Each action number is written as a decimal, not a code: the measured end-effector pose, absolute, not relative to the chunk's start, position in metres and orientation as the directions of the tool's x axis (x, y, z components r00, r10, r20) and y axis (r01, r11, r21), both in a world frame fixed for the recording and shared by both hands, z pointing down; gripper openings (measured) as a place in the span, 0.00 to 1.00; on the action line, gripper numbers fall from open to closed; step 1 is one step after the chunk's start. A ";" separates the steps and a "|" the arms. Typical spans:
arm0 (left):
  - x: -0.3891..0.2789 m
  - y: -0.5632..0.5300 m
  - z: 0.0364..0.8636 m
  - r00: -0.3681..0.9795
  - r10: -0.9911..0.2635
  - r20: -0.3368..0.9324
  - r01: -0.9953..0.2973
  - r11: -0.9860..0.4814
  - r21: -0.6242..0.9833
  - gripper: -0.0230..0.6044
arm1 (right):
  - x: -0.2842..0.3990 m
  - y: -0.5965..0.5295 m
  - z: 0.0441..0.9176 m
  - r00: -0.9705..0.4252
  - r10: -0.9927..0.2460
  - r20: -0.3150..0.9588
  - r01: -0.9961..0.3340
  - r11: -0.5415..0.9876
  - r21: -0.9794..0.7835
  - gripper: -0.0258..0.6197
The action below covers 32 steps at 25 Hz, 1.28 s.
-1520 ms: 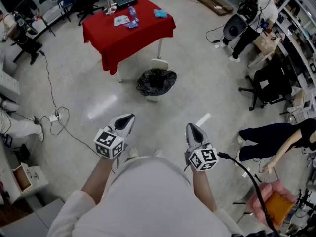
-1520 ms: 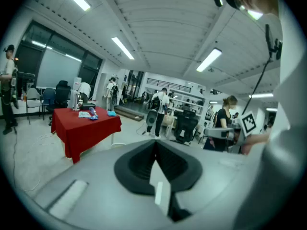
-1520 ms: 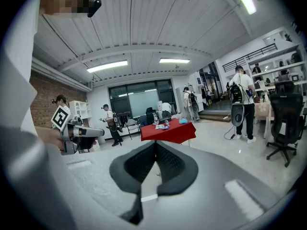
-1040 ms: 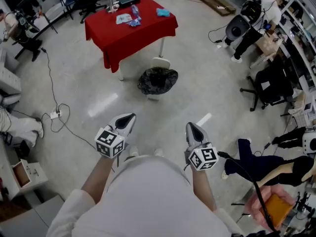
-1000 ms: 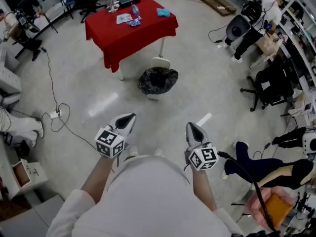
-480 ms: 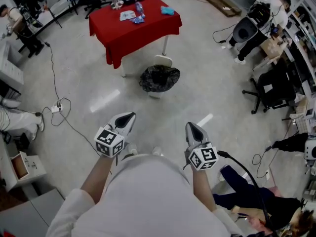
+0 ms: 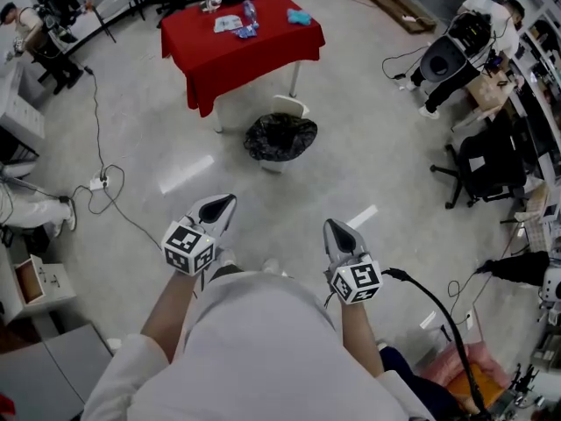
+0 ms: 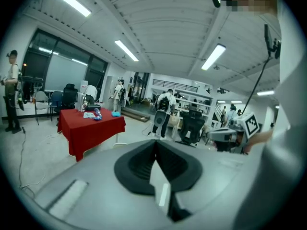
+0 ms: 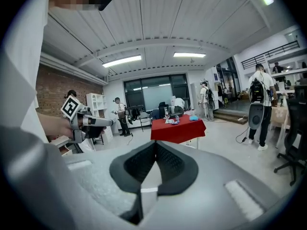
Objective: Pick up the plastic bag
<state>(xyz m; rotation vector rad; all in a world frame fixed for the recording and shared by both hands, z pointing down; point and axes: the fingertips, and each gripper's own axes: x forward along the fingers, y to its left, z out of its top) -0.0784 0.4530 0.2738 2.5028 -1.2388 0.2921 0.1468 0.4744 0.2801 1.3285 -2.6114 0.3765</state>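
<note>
Both grippers are held out low before the body, side by side and well apart, over bare floor. The left gripper (image 7: 225,203) is seen with its jaws fully together and nothing is caught between them; in its own view the dark pads meet in one line. The right gripper (image 7: 334,227) is likewise closed tight and empty, its pads pressed one against the other. A black cable (image 7: 431,303) is led away from it to the right.

The bag (image 7: 280,138), black and crumpled, is found on the floor well ahead of both grippers, roughly midway between their lines, and is touched by neither. It sits near the leg of a table (image 7: 254,55) covered in red cloth. White parts are seen at its far edge and beneath it, but what they belong to cannot be told. On the table a blue item (image 7: 299,16) and a bottle (image 7: 248,10) are laid, with other things too small to name.

To the left a thin cable (image 7: 95,139) is trailed across the floor to a power strip (image 7: 96,183). To the right a black chair (image 7: 478,167) is stood, and farther off a person (image 7: 478,11) with a pack is seen. In each gripper view the table is seen ahead and the other gripper to the side; the bag cannot be made out in either
</note>
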 end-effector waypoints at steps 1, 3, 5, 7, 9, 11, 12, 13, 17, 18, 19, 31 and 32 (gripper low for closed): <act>-0.076 0.453 0.274 0.597 -0.734 0.325 -0.802 -0.564 0.199 0.04 | 0.150 0.474 0.281 -0.587 -0.760 0.280 -0.808 0.573 -0.138 0.04; -0.073 0.453 0.274 0.589 -0.738 0.329 -0.807 -0.557 0.194 0.04 | 0.155 0.474 0.283 -0.596 -0.751 0.283 -0.800 0.584 -0.137 0.04; -0.070 0.453 0.274 0.583 -0.741 0.334 -0.811 -0.552 0.193 0.04 | 0.161 0.473 0.285 -0.600 -0.747 0.288 -0.798 0.587 -0.140 0.04; -0.068 0.453 0.275 0.578 -0.742 0.339 -0.815 -0.548 0.191 0.04 | 0.165 0.472 0.288 -0.599 -0.744 0.295 -0.798 0.585 -0.144 0.04; -0.069 0.451 0.277 0.574 -0.743 0.345 -0.818 -0.544 0.188 0.04 | 0.166 0.470 0.291 -0.599 -0.743 0.300 -0.798 0.583 -0.151 0.04; -0.071 0.447 0.281 0.570 -0.742 0.354 -0.820 -0.542 0.183 0.04 | 0.166 0.467 0.295 -0.598 -0.743 0.301 -0.800 0.579 -0.159 0.04; -0.073 0.443 0.282 0.569 -0.741 0.358 -0.820 -0.542 0.181 0.04 | 0.166 0.464 0.297 -0.596 -0.744 0.302 -0.801 0.576 -0.163 0.04; -0.074 0.439 0.284 0.568 -0.739 0.361 -0.820 -0.543 0.180 0.04 | 0.165 0.461 0.298 -0.595 -0.745 0.303 -0.802 0.573 -0.167 0.04; -0.080 0.419 0.287 0.575 -0.732 0.365 -0.815 -0.552 0.177 0.04 | 0.162 0.444 0.305 -0.582 -0.751 0.311 -0.812 0.560 -0.168 0.04; -0.081 0.412 0.288 0.578 -0.731 0.364 -0.813 -0.556 0.175 0.04 | 0.162 0.439 0.306 -0.577 -0.754 0.314 -0.815 0.555 -0.166 0.04; -0.083 0.405 0.288 0.581 -0.728 0.364 -0.811 -0.559 0.174 0.04 | 0.161 0.434 0.307 -0.572 -0.757 0.316 -0.819 0.550 -0.165 0.04; -0.099 0.297 0.295 0.647 -0.653 0.394 -0.745 -0.652 0.141 0.04 | 0.142 0.336 0.305 -0.487 -0.805 0.339 -0.872 0.469 -0.139 0.04; -0.100 0.289 0.296 0.652 -0.646 0.398 -0.738 -0.660 0.138 0.04 | 0.139 0.329 0.305 -0.481 -0.807 0.342 -0.875 0.463 -0.139 0.04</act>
